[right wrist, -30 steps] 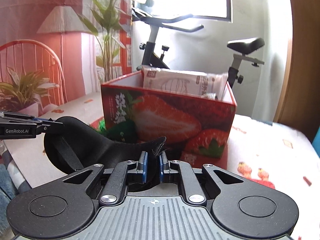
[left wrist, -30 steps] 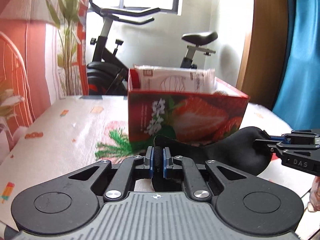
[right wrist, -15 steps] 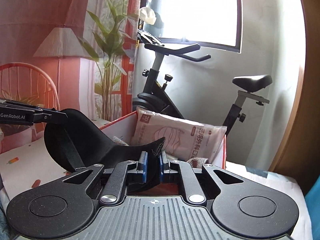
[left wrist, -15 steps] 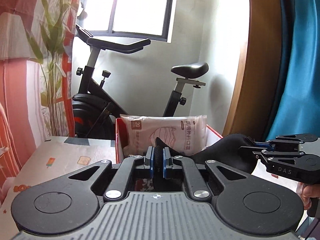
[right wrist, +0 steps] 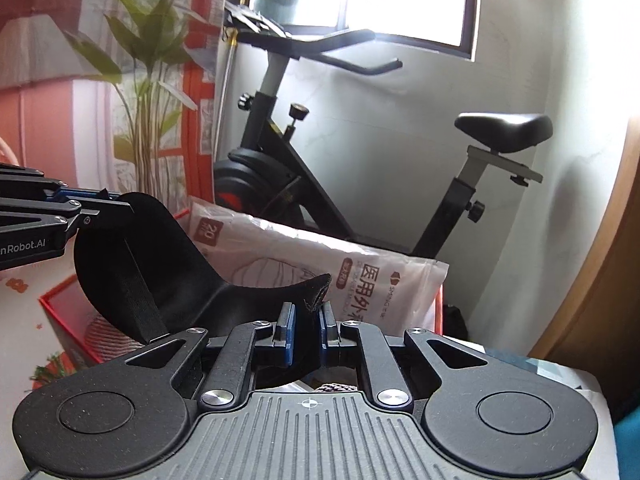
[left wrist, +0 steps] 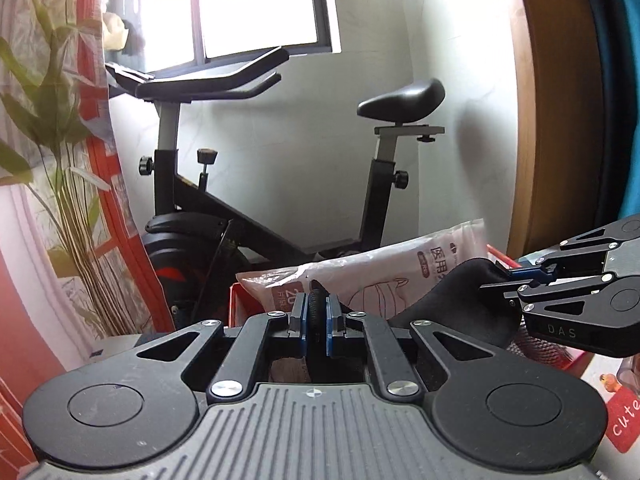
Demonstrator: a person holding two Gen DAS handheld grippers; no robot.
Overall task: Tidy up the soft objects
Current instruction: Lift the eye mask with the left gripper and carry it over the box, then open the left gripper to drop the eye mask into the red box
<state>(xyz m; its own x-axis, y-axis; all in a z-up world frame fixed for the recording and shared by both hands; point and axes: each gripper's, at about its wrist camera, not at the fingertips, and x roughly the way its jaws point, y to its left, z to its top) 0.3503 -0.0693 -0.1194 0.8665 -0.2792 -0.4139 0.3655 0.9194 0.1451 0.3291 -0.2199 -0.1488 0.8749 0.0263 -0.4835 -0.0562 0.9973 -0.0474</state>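
Observation:
A black soft eye mask hangs stretched between both grippers above the red strawberry box. My left gripper is shut on one end of the mask. My right gripper is shut on the other end; it shows in the left wrist view too. My left gripper shows at the left edge of the right wrist view. A white pack of face masks stands inside the box, behind the eye mask.
An exercise bike stands behind the table by the white wall. A plant-printed curtain hangs at the left. A wooden door frame is at the right. The table's patterned cloth shows at the lower right.
Both grippers have risen with the eye mask from the table in front of the box to above the box's open top. The box front has dropped out of view.

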